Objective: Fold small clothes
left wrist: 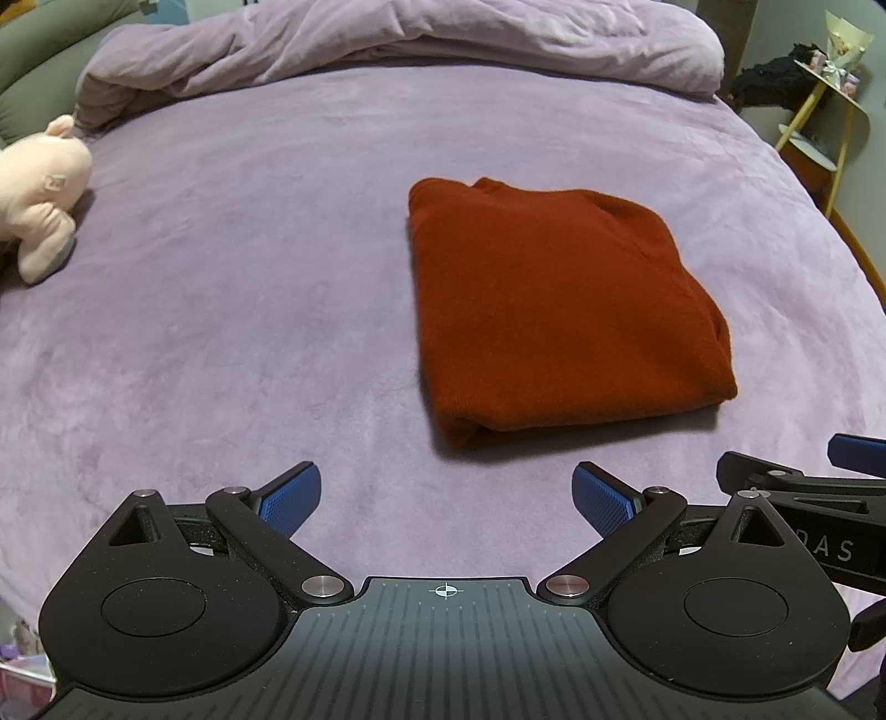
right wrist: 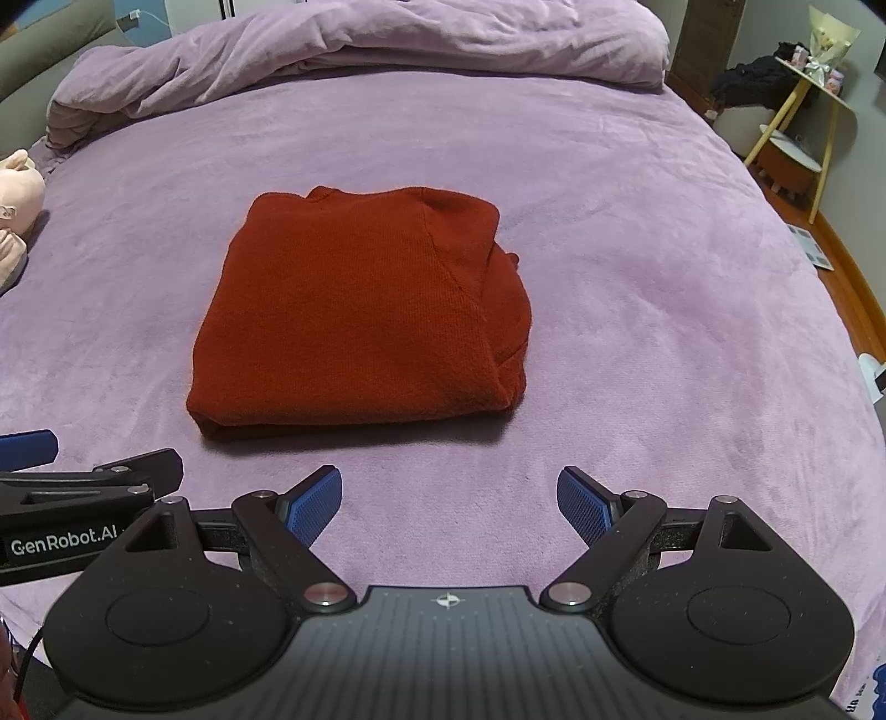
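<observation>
Purple plush bedding (right wrist: 637, 232) covered the whole bed we worked over, and on it lay the rust-red sweater (right wrist: 360, 321), already folded into a thick, roughly square packet with its collar at the far edge and the doubled layers bulging along its right side. It rested flat near the middle of the bed, touching neither tool. We judged the folding as good as finished, with perhaps a tidy of that bulging right edge left.

Our right gripper (right wrist: 448, 501) hung just on the near side of the packet, its blue fingers (right wrist: 313, 504) spread wide with nothing between them. Our left gripper (left wrist: 446, 498) sat beside it, likewise spread and empty.

From the right wrist view the packet lay straight ahead and slightly left; from the left wrist view it lay ahead and to the right. So it sat between the two tools, a touch nearer the right one by our reckoning. Its slightly longer axis ran from near to far, so any last fold would bring the near hem toward the collar.

Farther out, a rumpled duvet (right wrist: 332, 50) was heaped at the far end, a pale plush toy (left wrist: 39, 188) lay at the left edge, and a yellow-legged side table (right wrist: 797, 111) stood off to the far right.
</observation>
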{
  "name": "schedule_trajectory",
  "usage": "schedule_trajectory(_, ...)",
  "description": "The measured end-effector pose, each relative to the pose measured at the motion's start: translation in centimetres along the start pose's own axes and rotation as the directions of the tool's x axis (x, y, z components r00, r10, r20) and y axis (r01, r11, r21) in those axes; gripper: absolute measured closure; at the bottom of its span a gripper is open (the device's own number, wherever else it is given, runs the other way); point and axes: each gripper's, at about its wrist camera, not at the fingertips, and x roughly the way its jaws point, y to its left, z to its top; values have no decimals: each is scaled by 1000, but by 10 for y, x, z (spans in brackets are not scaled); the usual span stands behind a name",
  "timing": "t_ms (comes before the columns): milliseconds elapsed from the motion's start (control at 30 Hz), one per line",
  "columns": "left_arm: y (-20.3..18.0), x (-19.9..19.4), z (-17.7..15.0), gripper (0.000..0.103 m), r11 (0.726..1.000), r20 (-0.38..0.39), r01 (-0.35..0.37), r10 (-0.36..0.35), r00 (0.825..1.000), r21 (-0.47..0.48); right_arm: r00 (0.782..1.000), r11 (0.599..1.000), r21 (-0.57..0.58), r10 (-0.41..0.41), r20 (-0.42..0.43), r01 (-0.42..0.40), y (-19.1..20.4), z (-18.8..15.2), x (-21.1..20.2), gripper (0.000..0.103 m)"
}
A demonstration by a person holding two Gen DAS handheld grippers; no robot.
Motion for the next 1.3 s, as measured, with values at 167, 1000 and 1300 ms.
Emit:
schedule_trajectory(167,0,0,0,3,1000,0,0,0,1000,1,1000,1000,-4,3,0,-3,0,0,0,17)
schedule_trajectory(1000,-3,-5,-2,3,1000,19,-16,16,1000,20,1000,1000,-18,2,12,-2,-1,1,-6,17)
schedule_trajectory(1300,-6,-3,-1,3,998,7,-54,53,999,38,1000,1000,-23,-5,12,5,0,1,-6,17)
